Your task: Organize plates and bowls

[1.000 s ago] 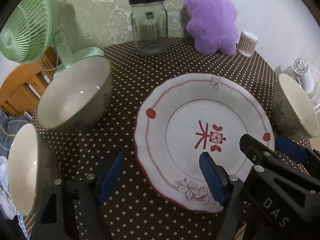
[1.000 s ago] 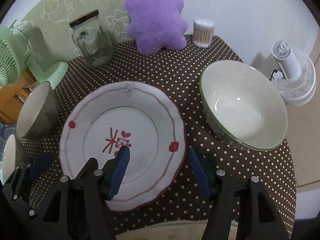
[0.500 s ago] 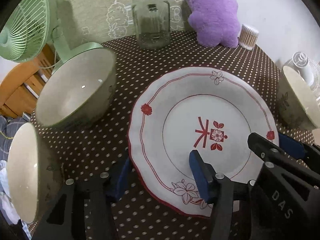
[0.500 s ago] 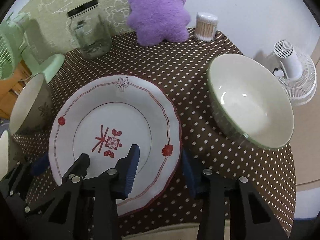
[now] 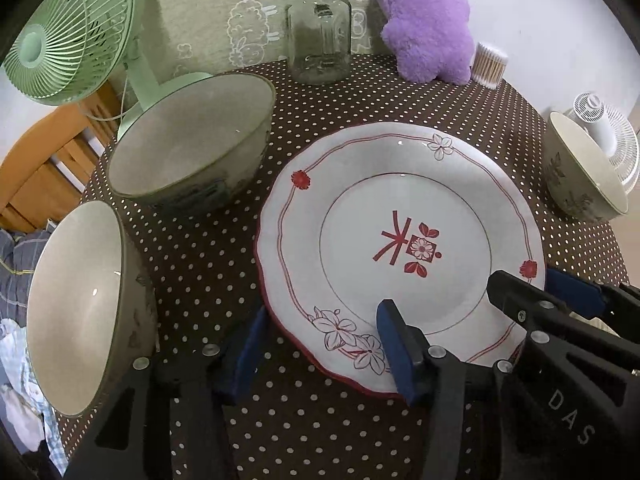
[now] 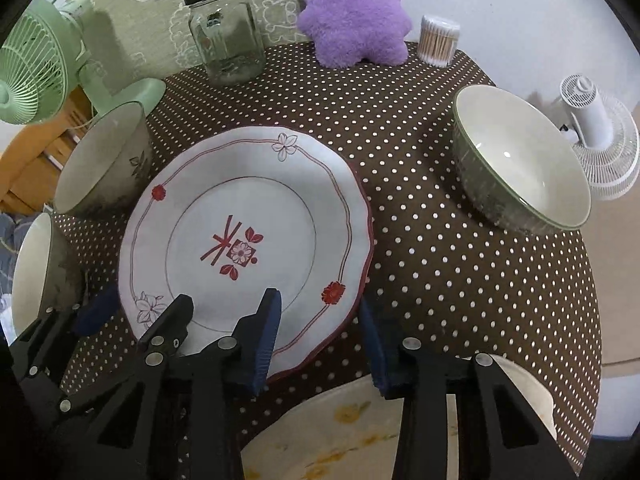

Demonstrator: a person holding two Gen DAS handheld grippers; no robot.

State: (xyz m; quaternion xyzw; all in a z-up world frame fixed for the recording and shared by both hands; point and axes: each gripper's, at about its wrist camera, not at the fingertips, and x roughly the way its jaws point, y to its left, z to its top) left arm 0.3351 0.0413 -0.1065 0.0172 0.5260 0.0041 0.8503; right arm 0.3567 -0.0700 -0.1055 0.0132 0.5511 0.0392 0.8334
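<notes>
A white plate [image 5: 400, 208] with red flowers lies mid-table, seen again as the plate [image 6: 248, 208] in the right wrist view. My left gripper [image 5: 322, 320] is shut on its near left rim, one pad outside the edge and one on the plate's face. My right gripper [image 6: 320, 304] is shut on the near right rim the same way. Each appears in the other's view: right gripper [image 5: 536, 288], left gripper [image 6: 140, 312]. Two green-rimmed bowls [image 5: 192, 140] [image 5: 80, 304] stand left of the plate, and a third bowl [image 6: 520, 160] right. A plate with yellow flowers [image 6: 340, 432] lies under my right gripper.
The round table [image 6: 460, 260] has a brown dotted cloth. At its back stand a green fan [image 5: 68, 36], a glass jar [image 5: 320, 32], a purple plush toy [image 5: 424, 20] and a tub of cotton swabs [image 5: 490, 64]. A white fan [image 6: 596, 140] sits off the right edge.
Both grippers' jaws have narrowed onto the plate's near rim. Both views have drawn back toward the near edge, the plate has come along, and the yellow-flowered plate has come into the right view.
</notes>
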